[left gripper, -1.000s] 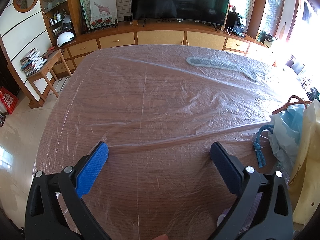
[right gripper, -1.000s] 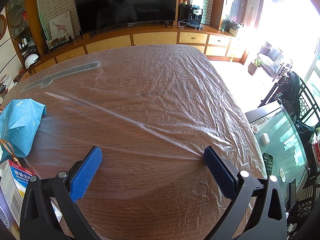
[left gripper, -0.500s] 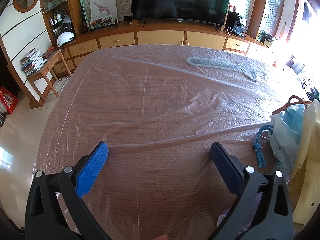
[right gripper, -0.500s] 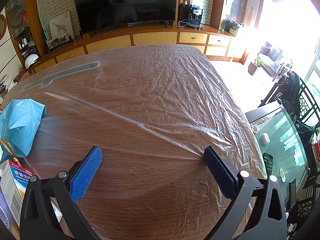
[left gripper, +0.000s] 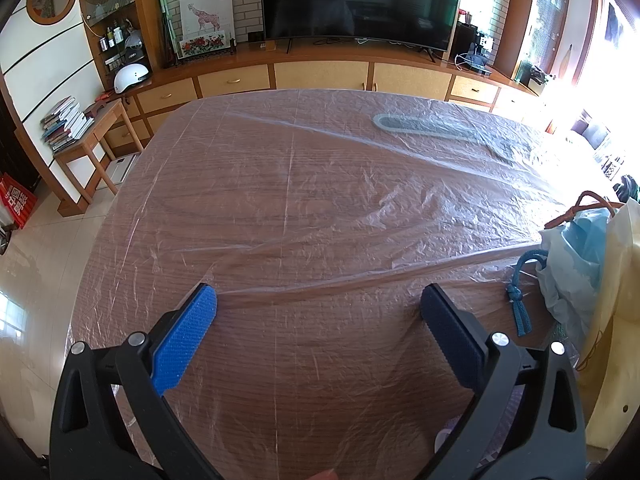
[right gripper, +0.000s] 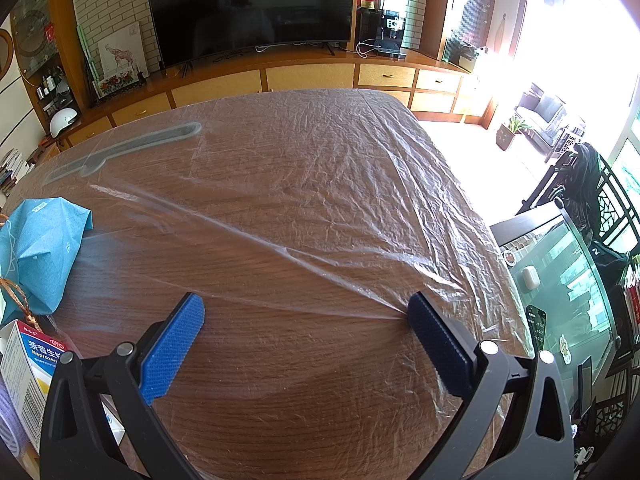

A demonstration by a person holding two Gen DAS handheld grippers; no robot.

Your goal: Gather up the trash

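Inspector A: Left wrist view first. What is the left gripper (left gripper: 318,308) doing?

Inspector B: It is hovering over the wooden table (left gripper: 280,184), jaws spread wide, nothing between them. The clear plastic sheet (left gripper: 360,200) is covering the tabletop, and one raised fold of it is running from the left blue pad (left gripper: 184,336) across to the far right.

Inspector A: And the trash?

Inspector B: It is lying to the right of the jaws, outside them: a pale blue plastic bag (left gripper: 576,252) bunched against a yellow bag (left gripper: 616,320), with a dark blue cord (left gripper: 520,300) hanging just beside the right finger. None of it is touching the pads.

Inspector A: Right wrist view?

Inspector B: The right gripper (right gripper: 306,310) is also standing open above the sheet (right gripper: 340,184), empty. A ridge of plastic is meeting the tip of its right finger (right gripper: 436,344). The trash is sitting to the near left, outside the jaws: a blue wrapper (right gripper: 40,248) with a copper string (right gripper: 16,296), and nearer, a white medicine box (right gripper: 28,376) just beside the left finger.

Inspector A: Background?

Inspector B: A television (right gripper: 252,8) is standing on the far cabinet.
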